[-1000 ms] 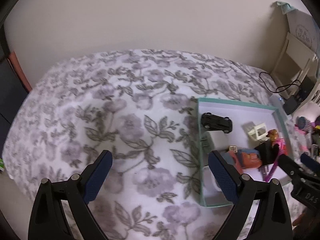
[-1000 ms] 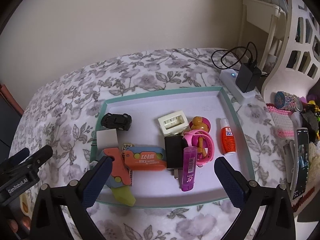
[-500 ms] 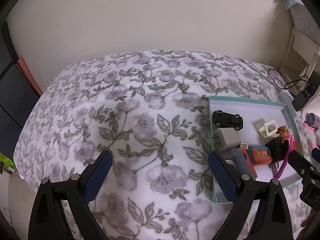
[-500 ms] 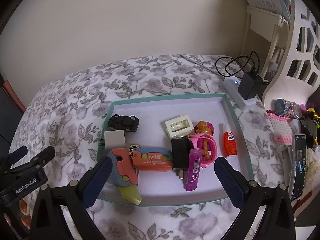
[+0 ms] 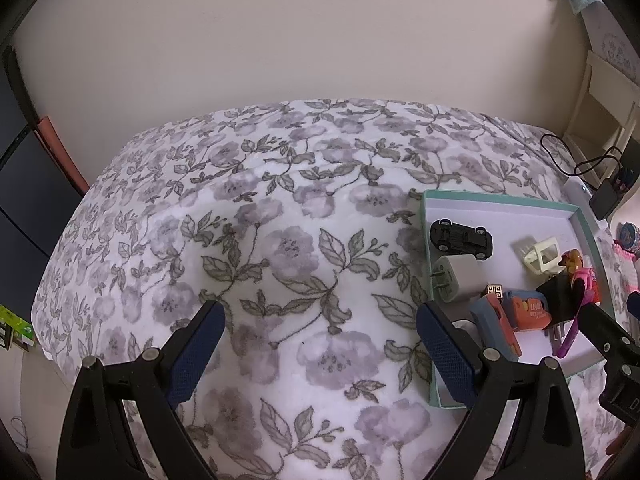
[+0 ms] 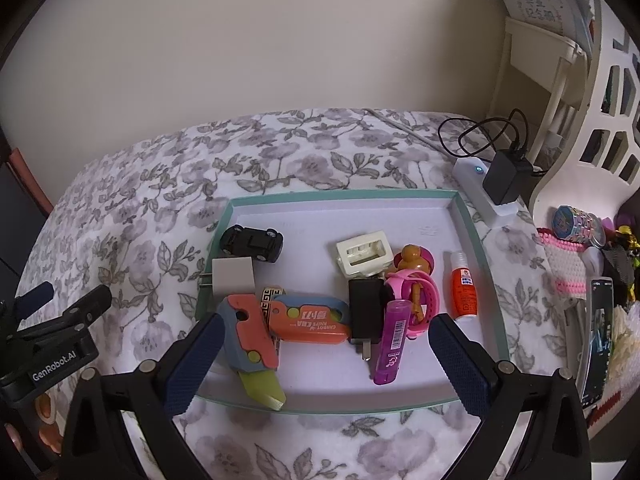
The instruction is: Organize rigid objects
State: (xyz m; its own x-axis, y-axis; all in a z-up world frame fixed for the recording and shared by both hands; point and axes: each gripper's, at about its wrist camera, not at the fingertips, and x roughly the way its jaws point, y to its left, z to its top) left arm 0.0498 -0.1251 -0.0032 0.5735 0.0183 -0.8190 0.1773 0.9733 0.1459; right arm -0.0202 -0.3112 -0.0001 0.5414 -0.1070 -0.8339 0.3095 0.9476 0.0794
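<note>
In the left wrist view, the left gripper [image 5: 320,338] is hovering with its ridged blue pads spread wide and empty over a soft, floral-printed bedspread [image 5: 256,240]; a shallow teal-rimmed tray [image 5: 500,199] is lying at the right of the frame, holding a glossy black toy car [image 5: 460,237] and a boxy white charger [image 5: 456,279]. In the right wrist view, the right gripper [image 6: 324,354] is likewise hanging released above the tray's near edge, lower centre, framing an orange plastic carrot knife [image 6: 310,319], a smooth purple tube [image 6: 392,342], a pink band [image 6: 420,296] and an orange glue bottle [image 6: 463,294].
</note>
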